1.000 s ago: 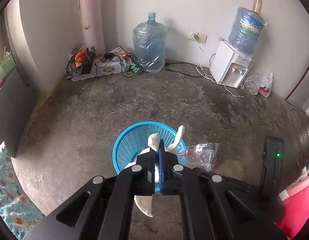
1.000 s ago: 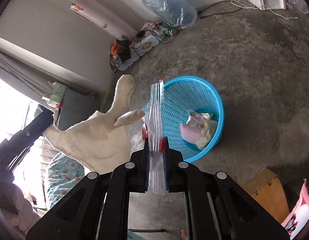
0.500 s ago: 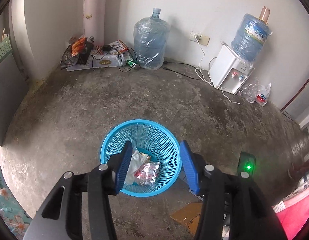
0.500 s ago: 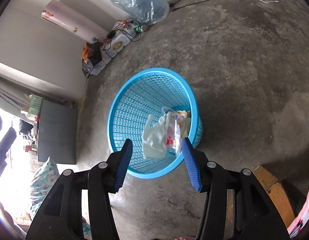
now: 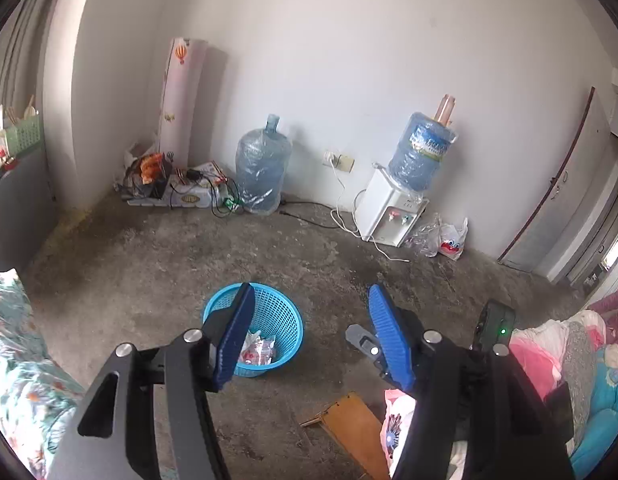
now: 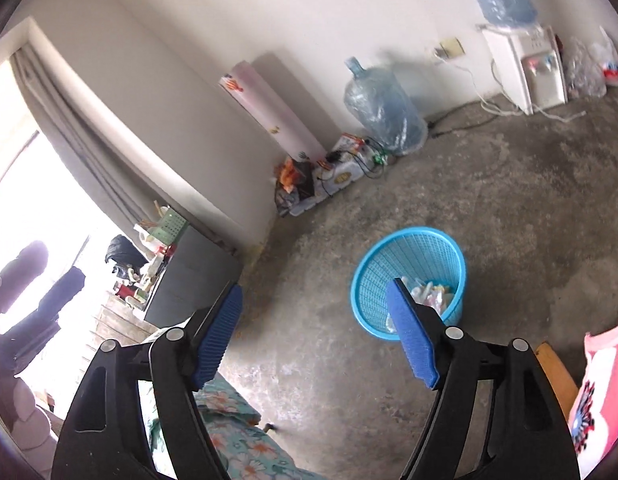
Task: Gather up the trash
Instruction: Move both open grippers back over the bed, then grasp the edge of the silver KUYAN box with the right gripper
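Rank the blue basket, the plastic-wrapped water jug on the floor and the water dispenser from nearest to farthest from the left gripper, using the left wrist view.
From the left gripper:
1. Blue basket, on the floor just ahead, partly behind the left finger.
2. Water jug against the far wall, ahead.
3. Water dispenser, at the wall to the right; too close to the jug to rank firmly.

My left gripper's finger (image 5: pixel 233 340) hiding part of the blue basket (image 5: pixel 283 322), wrappers (image 5: pixel 257 350) inside too small to identify, my right gripper's finger (image 6: pixel 411 338) covering its near rim, pink bedding (image 6: pixel 601 396) cut off at the edge
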`<act>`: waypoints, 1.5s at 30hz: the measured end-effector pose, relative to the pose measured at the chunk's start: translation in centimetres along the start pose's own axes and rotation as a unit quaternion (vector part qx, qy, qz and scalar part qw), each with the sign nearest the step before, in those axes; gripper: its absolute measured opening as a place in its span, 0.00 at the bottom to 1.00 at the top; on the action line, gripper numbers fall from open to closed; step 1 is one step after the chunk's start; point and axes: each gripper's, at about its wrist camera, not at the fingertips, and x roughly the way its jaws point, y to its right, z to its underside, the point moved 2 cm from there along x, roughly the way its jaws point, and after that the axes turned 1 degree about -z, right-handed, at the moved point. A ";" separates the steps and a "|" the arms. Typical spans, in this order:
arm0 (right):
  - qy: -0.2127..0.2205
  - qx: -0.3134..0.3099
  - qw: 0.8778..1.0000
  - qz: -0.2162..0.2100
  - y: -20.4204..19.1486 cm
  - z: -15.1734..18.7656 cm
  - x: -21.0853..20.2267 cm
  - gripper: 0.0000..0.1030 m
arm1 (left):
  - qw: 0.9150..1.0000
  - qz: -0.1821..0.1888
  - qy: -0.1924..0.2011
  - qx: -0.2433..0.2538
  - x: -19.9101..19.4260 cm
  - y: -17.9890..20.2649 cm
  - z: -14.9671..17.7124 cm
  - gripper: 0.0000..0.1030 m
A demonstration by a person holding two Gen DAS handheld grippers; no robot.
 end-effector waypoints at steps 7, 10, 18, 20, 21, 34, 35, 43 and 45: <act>0.041 -0.143 0.989 -0.016 -9.5 4.6 -8.2 0.92 | 0.996 -0.053 0.060 -0.028 -17.3 -3.5 6.5 0.70; 0.039 -0.196 0.980 -0.012 -12.4 7.2 -9.5 0.92 | 0.990 -0.104 0.088 -0.042 -24.1 -5.8 10.9 0.73; -0.019 -0.293 0.952 -0.084 -19.3 15.1 -10.9 0.92 | 0.941 -0.262 0.152 -0.151 -37.8 -11.2 24.6 0.81; -0.055 -0.306 0.944 -0.109 -20.8 17.1 -10.4 0.92 | 0.927 -0.282 0.156 -0.191 -39.5 -12.1 28.0 0.82; -0.072 -0.313 0.940 -0.119 -21.6 17.9 -10.2 0.92 | 0.922 -0.287 0.156 -0.210 -40.1 -12.4 29.7 0.82; -0.233 -0.356 0.891 -0.158 -24.2 28.9 -11.1 0.92 | 0.886 -0.377 0.093 -0.252 -42.7 -15.1 38.5 0.83; -0.241 -0.350 0.891 -0.160 -23.9 29.0 -11.1 0.92 | 0.887 -0.374 0.093 -0.255 -42.5 -15.2 38.5 0.83; -0.276 -0.297 0.900 -0.159 -21.6 28.5 -10.4 0.81 | 0.900 -0.334 0.099 -0.262 -40.4 -14.3 38.3 0.83; -0.295 -0.280 0.899 -0.163 -21.3 28.6 -10.0 0.73 | 0.905 -0.316 0.100 -0.266 -39.8 -14.2 38.3 0.83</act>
